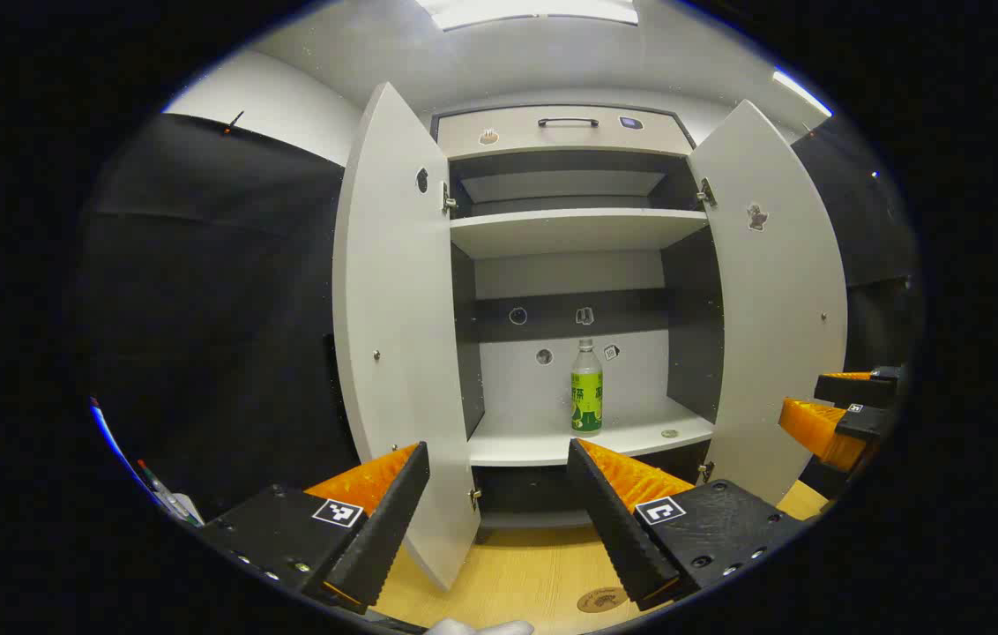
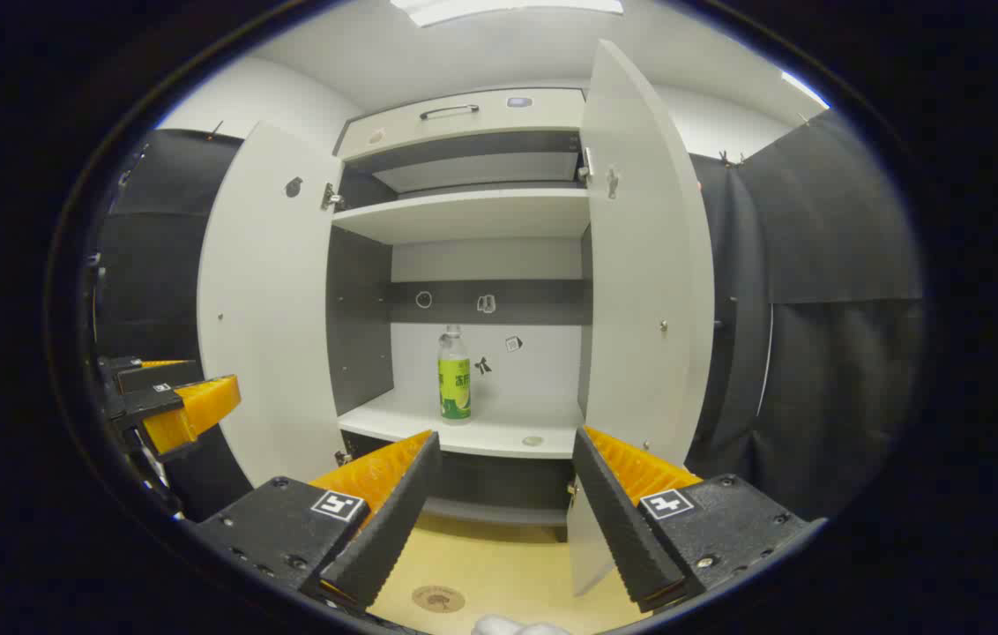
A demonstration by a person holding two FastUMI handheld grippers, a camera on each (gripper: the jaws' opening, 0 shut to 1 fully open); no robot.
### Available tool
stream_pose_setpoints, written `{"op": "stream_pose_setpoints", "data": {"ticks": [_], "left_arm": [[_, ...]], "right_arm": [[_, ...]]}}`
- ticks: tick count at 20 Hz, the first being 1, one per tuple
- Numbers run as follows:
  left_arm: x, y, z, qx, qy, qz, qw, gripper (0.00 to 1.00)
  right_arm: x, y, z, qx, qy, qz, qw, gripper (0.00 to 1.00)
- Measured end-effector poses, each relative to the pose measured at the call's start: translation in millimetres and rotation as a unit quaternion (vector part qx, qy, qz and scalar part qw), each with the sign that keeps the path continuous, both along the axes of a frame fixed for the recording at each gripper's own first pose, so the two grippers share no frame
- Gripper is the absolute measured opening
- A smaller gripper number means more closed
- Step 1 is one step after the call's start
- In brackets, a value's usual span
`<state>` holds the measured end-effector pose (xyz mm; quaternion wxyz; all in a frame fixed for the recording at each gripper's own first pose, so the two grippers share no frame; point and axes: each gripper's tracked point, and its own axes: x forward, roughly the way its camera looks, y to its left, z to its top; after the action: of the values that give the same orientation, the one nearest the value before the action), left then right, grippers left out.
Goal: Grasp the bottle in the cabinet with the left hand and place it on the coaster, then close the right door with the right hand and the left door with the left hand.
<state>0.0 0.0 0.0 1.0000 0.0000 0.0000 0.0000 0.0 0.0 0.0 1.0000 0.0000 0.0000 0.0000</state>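
While both cabinet doors stand open, the bottle (image 1: pixel 586 386) stands upright on the lower shelf (image 1: pixel 552 437), apart from both tools. With fingers spread wide, the left tool (image 1: pixel 499 494) holds nothing; the right tool (image 2: pixel 506 481) likewise. On the table (image 1: pixel 508 573), the coaster (image 2: pixel 438 599) lies before the cabinet; a small round thing (image 1: pixel 669 433), perhaps a coin, rests on the shelf.

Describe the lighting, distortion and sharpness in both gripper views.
Left gripper view: a ceiling light glares white at the top; fisheye bows both open doors; the bottle stands sharp and evenly lit. Right gripper view: the same top glare; the right door curves strongly; the recess beneath the lower shelf lies in shadow; no motion blur.
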Motion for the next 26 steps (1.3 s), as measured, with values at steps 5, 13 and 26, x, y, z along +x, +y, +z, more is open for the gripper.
{"op": "stream_pose_setpoints", "data": {"ticks": [5,13,26], "left_arm": [[3,-3,0,0.000,0.000,-0.008,1.000,0.97],[8,-5,0,0.000,-0.001,-0.018,1.000,0.96],[13,-7,1,0.003,-0.003,-0.032,0.999,0.96]], "right_arm": [[4,2,0,0.000,0.001,-0.005,1.000,0.99],[12,1,4,-0.001,-0.003,-0.019,1.000,0.99],[21,8,4,-0.004,-0.002,-0.030,1.000,0.99]]}}
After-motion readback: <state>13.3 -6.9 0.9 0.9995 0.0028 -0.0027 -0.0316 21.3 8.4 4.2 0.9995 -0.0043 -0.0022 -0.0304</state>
